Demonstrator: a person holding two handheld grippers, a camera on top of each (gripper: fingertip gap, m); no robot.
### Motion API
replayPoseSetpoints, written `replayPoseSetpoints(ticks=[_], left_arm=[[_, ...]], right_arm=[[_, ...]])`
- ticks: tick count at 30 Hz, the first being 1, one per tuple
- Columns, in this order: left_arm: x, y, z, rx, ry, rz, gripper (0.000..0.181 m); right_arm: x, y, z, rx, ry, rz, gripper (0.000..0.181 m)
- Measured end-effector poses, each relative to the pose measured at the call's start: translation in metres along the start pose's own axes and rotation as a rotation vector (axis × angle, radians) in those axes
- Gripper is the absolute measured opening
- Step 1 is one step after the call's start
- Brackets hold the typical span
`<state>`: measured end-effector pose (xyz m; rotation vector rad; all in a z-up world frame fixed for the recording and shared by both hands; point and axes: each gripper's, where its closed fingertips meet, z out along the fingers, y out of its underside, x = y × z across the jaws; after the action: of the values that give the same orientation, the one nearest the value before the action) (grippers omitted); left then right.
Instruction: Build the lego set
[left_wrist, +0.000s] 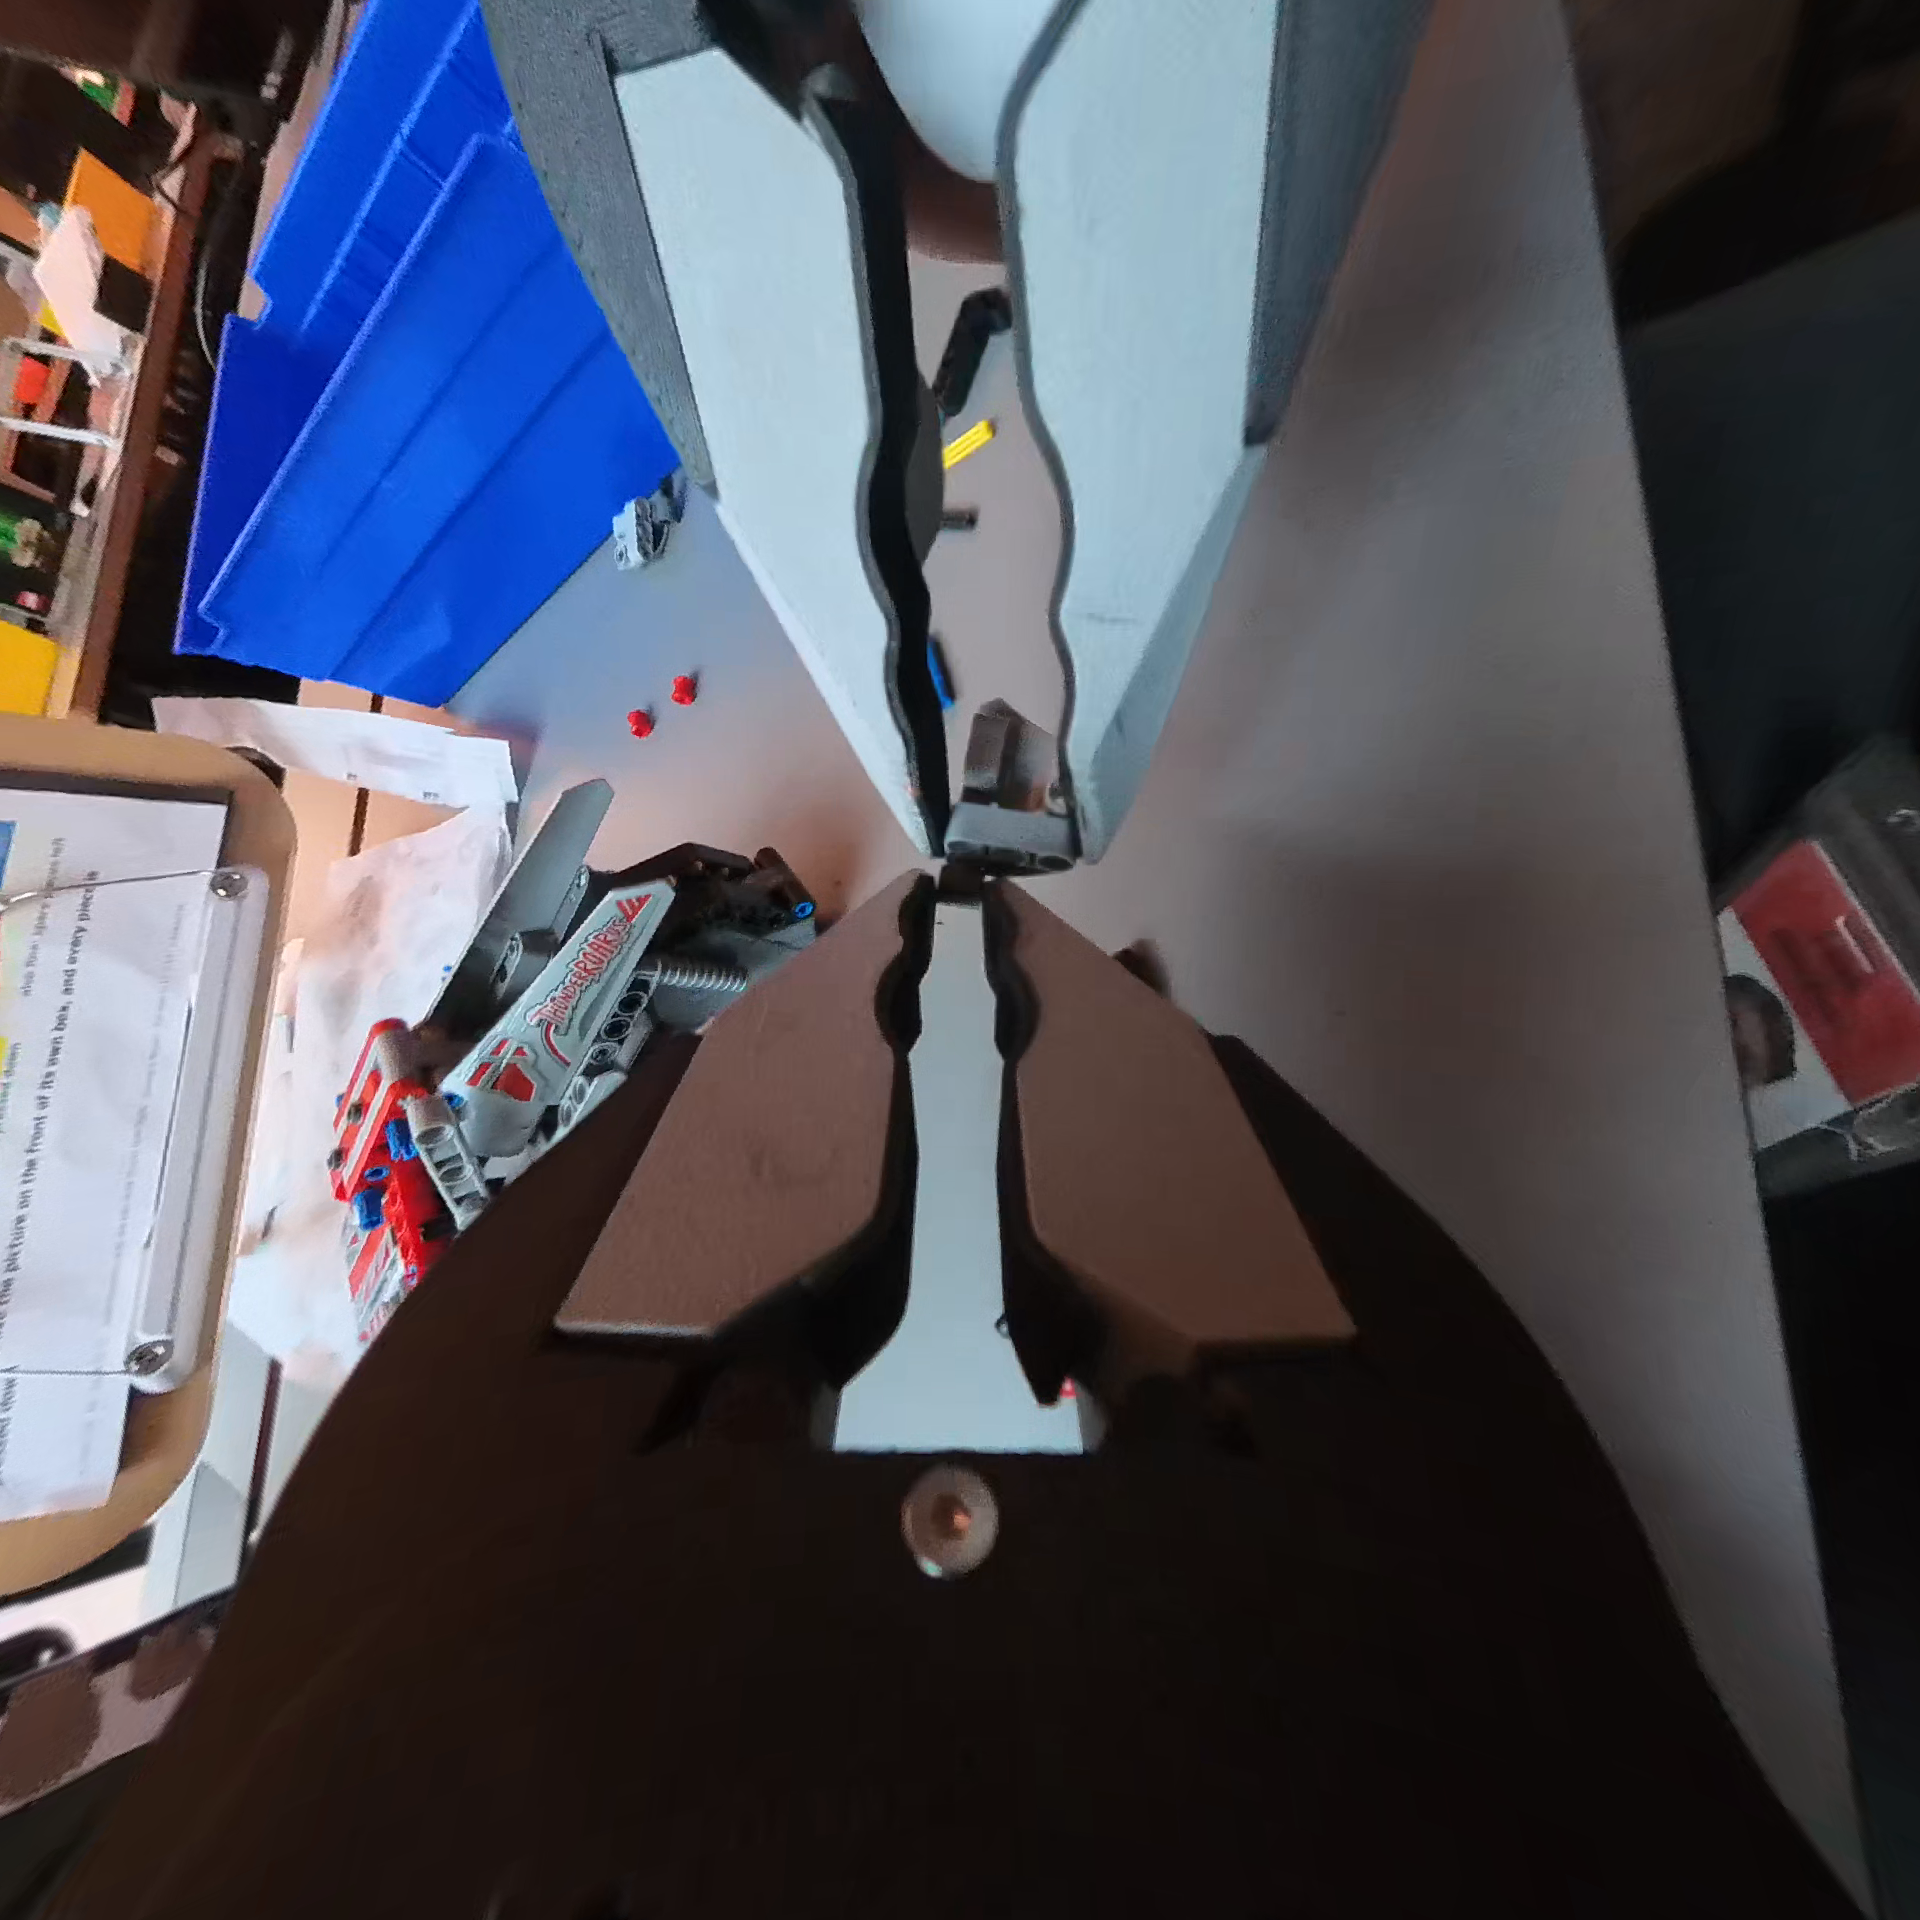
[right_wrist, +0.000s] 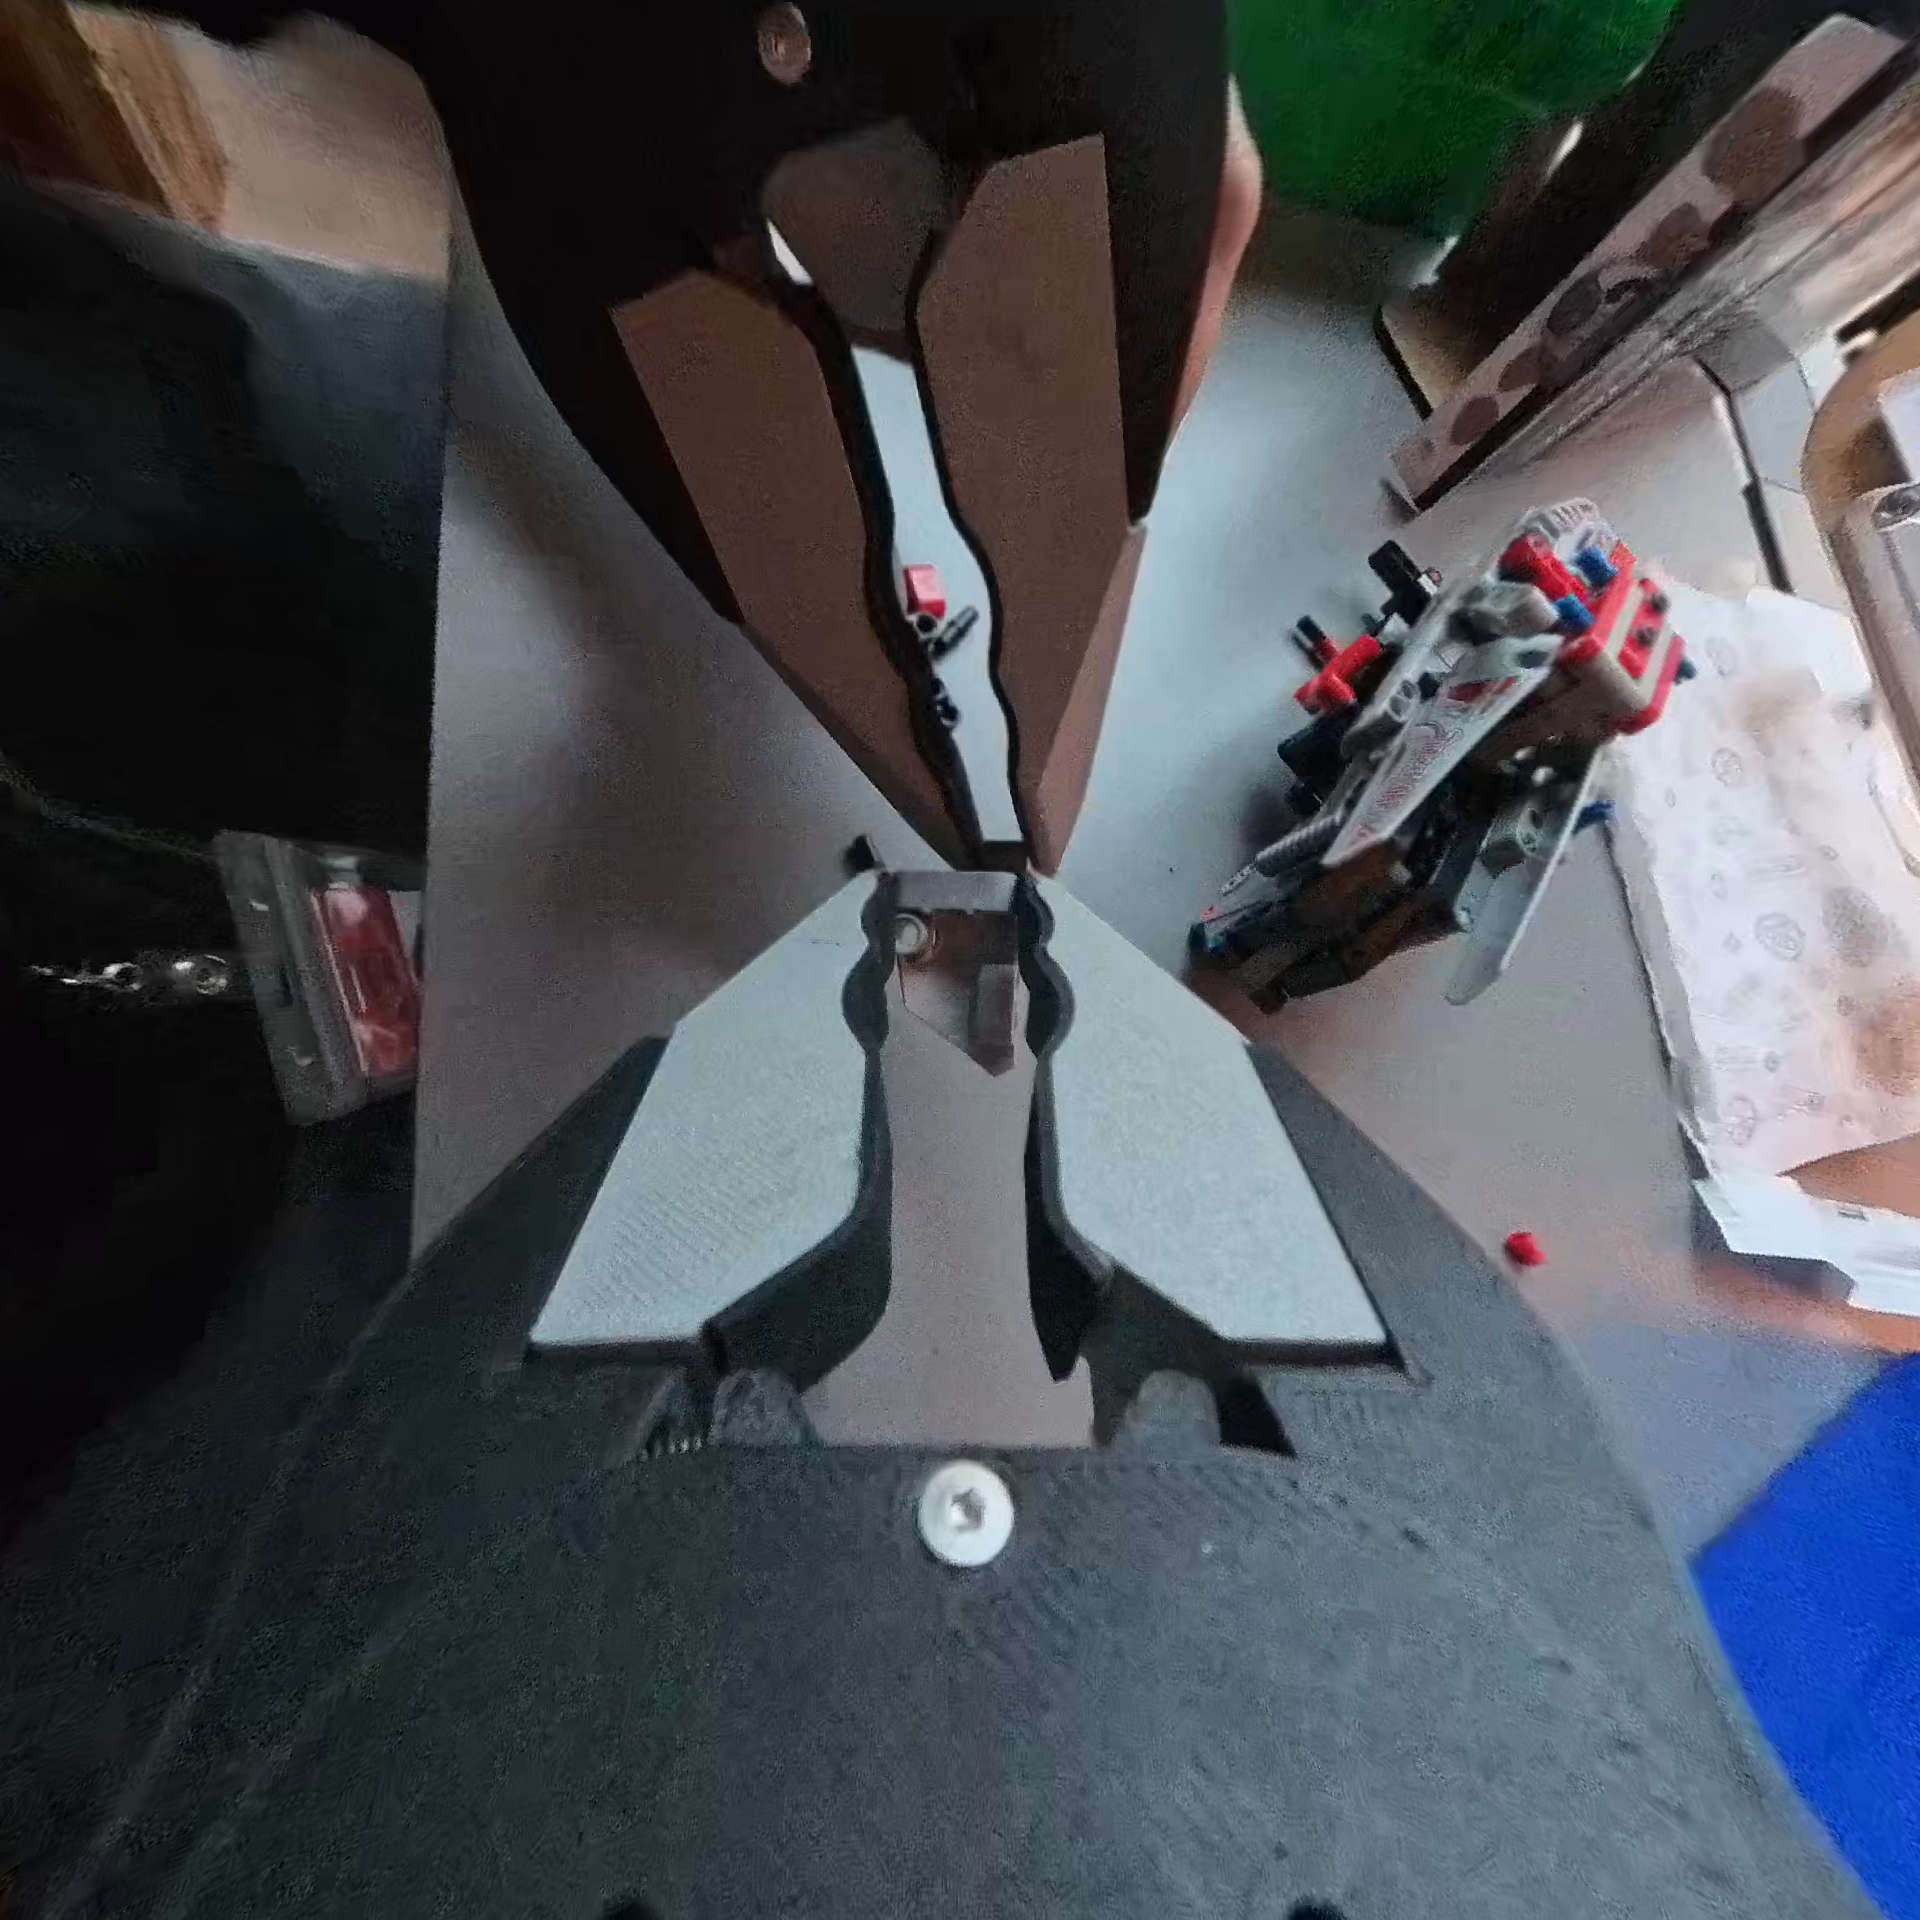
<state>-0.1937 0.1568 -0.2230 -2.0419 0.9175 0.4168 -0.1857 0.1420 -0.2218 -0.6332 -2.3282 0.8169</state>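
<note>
**Q:** So, where are the two grippers, and what do they hold?

**A:** They meet tip to tip above the table (left_wrist: 1299, 727). The right gripper (right_wrist: 954, 902), with pale grey fingers (right_wrist: 748, 1164), pinches a small grey beam (right_wrist: 961, 971) at its tips. The left gripper (left_wrist: 958, 896), with brown fingers (left_wrist: 769, 1122), has its tips drawn close on something small and dark at the beam's end, perhaps a pin; the piece is too tiny and shadowed to be sure.

**Q:** How would these parts handle?

**A:** I judge them light, rigid plastic, smooth enough to slip or twist under a loose pinch. Holding the beam across its flat sides, as it is held, looks soundest. A pin needs a straight push along its axis.

**Q:** Where is the rest of the set?

**A:** A half-built model (left_wrist: 540, 1049), red, white and grey with a metal spring, lies on its side on the table, well apart from the grippers, beside crumpled paper (left_wrist: 353, 935). Two red studs (left_wrist: 661, 704) lie loose nearby, and a yellow axle (left_wrist: 968, 441) and a black piece (left_wrist: 964, 343) sit farther off.

**Q:** Any containers?

**A:** Blue bins (left_wrist: 416, 416) stand at the table's far edge; their contents are hidden. A tan tray (left_wrist: 255, 1039) holds a printed sheet under a clear clip.
</note>
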Motion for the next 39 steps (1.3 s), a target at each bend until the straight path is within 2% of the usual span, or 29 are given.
replayPoseSetpoints(ticks=[7, 11, 12, 14, 18, 20, 21, 24, 26, 27, 31, 39], left_arm=[[-0.008, 0.011, 0.008, -0.119, -0.099, 0.052, 0.007], [-0.011, 0.011, 0.008, -0.107, -0.141, 0.093, 0.006], [-0.011, 0.011, 0.008, -0.094, -0.14, 0.096, 0.006], [-0.016, 0.009, 0.007, -0.064, -0.195, 0.107, 0.006], [-0.025, 0.007, 0.003, -0.043, -0.248, 0.105, 0.006], [-0.025, 0.005, 0.003, -0.031, -0.255, 0.111, 0.006], [-0.024, 0.006, 0.003, -0.028, -0.257, 0.114, 0.006], [-0.023, 0.005, 0.005, -0.011, -0.25, 0.102, 0.006], [-0.023, 0.006, 0.005, -0.01, -0.253, 0.095, 0.006], [-0.023, 0.006, 0.005, -0.012, -0.253, 0.092, 0.006], [-0.028, 0.012, 0.006, -0.035, -0.289, 0.088, 0.006], [-0.028, 0.016, 0.01, -0.111, -0.375, 0.238, 0.01]], right_arm=[[0.01, -0.001, 0.008, -0.047, 0.051, 0.019, 0.019], [0.014, -0.002, 0.007, -0.022, 0.052, 0.069, 0.019], [0.016, -0.006, 0.005, 0.017, 0.063, 0.088, 0.005], [0.019, -0.012, -0.002, 0.108, 0.046, 0.17, 0.0], [0.03, 0.001, -0.007, 0.206, -0.016, 0.474, 0.032], [0.038, 0.009, -0.011, 0.243, -0.026, 0.597, 0.04], [0.037, 0.009, -0.013, 0.27, -0.057, 0.638, 0.037], [0.026, 0.006, -0.006, 0.263, -0.167, 0.689, 0.01], [0.024, 0.005, -0.001, 0.254, -0.182, 0.687, 0.012], [0.027, 0.005, 0.001, 0.254, -0.176, 0.693, 0.005], [0.032, 0.006, 0.006, 0.241, -0.207, 0.789, 0.004], [0.033, 0.01, 0.011, 0.182, -0.263, 0.9, 0.004]])
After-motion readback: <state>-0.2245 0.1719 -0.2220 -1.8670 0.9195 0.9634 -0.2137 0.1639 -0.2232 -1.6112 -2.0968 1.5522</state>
